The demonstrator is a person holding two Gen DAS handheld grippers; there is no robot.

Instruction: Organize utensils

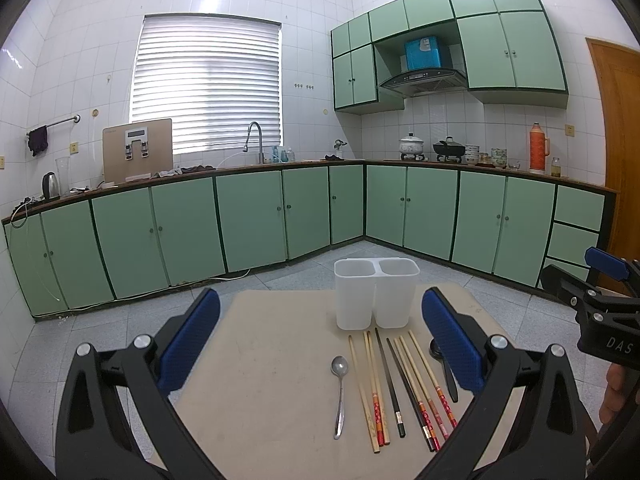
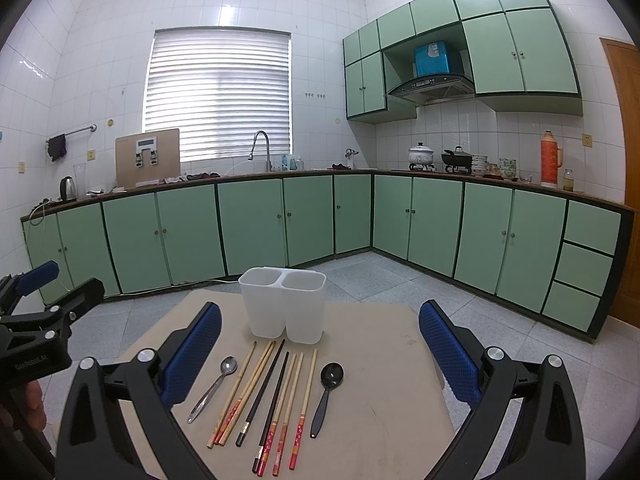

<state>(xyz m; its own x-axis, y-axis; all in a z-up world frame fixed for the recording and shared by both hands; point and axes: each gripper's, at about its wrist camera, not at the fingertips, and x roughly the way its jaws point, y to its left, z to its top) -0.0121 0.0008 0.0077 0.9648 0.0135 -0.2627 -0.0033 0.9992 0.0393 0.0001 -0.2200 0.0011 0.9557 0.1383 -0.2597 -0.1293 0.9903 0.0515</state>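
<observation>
Step in hand: nothing is held yet; the sorting is judged to be at its start, with both compartments of the holder seen empty.
Left claw (image 1: 320, 344): its jaws are held wide apart, above the near edge of the surface (image 1: 260, 400), with nothing between them.
Right claw (image 2: 320, 352): its jaws are likewise spread apart and empty, raised over the row of utensils.
Holder (image 2: 282, 304): a white two-compartment tub is stood upright at the far side of the surface, just behind the utensils.
Metal spoon (image 2: 214, 386): it is laid at the left end of the row, bowl toward the holder.
Chopsticks (image 2: 266, 396): wooden and black pairs are laid side by side in the middle, some touching, tips toward the holder.
Black spoon (image 2: 326, 392): it is laid at the right end, slightly apart from the chopsticks.
Next move: one utensil is to be singled out; a thin, flat-lying piece calls for a low, closely aligned pinch, and an end spoon is judged easiest to reach.
</observation>
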